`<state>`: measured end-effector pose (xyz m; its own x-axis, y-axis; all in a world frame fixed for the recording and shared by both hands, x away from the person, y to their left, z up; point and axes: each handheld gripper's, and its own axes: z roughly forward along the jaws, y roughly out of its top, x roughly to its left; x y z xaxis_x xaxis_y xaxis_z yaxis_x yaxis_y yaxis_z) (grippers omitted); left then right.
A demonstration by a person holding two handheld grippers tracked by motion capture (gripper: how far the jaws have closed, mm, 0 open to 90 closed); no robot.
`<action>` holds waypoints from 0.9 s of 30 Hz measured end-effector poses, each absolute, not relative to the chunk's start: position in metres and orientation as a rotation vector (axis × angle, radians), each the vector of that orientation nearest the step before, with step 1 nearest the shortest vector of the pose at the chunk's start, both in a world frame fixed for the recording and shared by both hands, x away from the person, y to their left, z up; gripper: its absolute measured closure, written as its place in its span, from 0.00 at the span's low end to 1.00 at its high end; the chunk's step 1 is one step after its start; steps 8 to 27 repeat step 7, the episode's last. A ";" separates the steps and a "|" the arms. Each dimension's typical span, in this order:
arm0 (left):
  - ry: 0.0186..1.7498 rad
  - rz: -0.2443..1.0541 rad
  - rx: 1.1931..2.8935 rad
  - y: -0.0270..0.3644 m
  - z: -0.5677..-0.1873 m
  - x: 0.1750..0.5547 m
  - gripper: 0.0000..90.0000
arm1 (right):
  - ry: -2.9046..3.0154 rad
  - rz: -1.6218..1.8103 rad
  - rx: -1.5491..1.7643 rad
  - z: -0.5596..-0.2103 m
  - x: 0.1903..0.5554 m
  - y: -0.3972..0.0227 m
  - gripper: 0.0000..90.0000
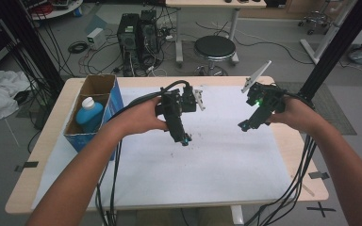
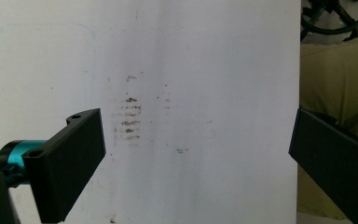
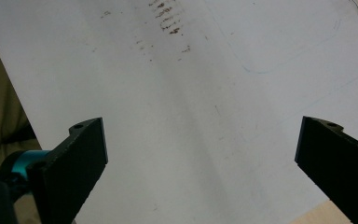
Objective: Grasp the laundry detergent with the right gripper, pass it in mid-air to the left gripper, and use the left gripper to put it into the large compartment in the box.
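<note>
Both hands hold black grippers above a white sheet (image 1: 207, 155) that covers the table. My left gripper (image 1: 183, 139) hangs over the sheet's middle, tips pointing down toward me. In the left gripper view my left gripper (image 2: 198, 154) has its jaws wide apart with nothing between them, over a patch of brown smudges (image 2: 129, 119). My right gripper (image 1: 244, 125) is held to the right, tilted down and left. Seen from its own camera, my right gripper (image 3: 200, 158) is open and empty above the bare sheet, the smudges (image 3: 168, 21) farther off.
A blue-sided cardboard box (image 1: 111, 101) stands at the table's left edge with a blue bottle (image 1: 90, 114) inside. Cables (image 1: 111, 188) trail off the front edge from both grippers. Behind the table are a black stool (image 1: 214, 47) and computer towers (image 1: 136, 30).
</note>
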<state>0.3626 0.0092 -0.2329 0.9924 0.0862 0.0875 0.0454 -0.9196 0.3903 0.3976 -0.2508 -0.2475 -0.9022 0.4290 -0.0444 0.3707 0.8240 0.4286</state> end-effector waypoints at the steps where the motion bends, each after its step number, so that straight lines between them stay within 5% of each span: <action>1: 0.095 0.145 2.736 0.010 -0.233 0.363 0.04 | 2.866 0.631 0.632 -0.248 0.397 -0.251 0.01; 27: 0.103 0.150 2.737 0.013 -0.232 0.365 0.04 | 2.869 0.632 0.635 -0.249 0.397 -0.252 0.01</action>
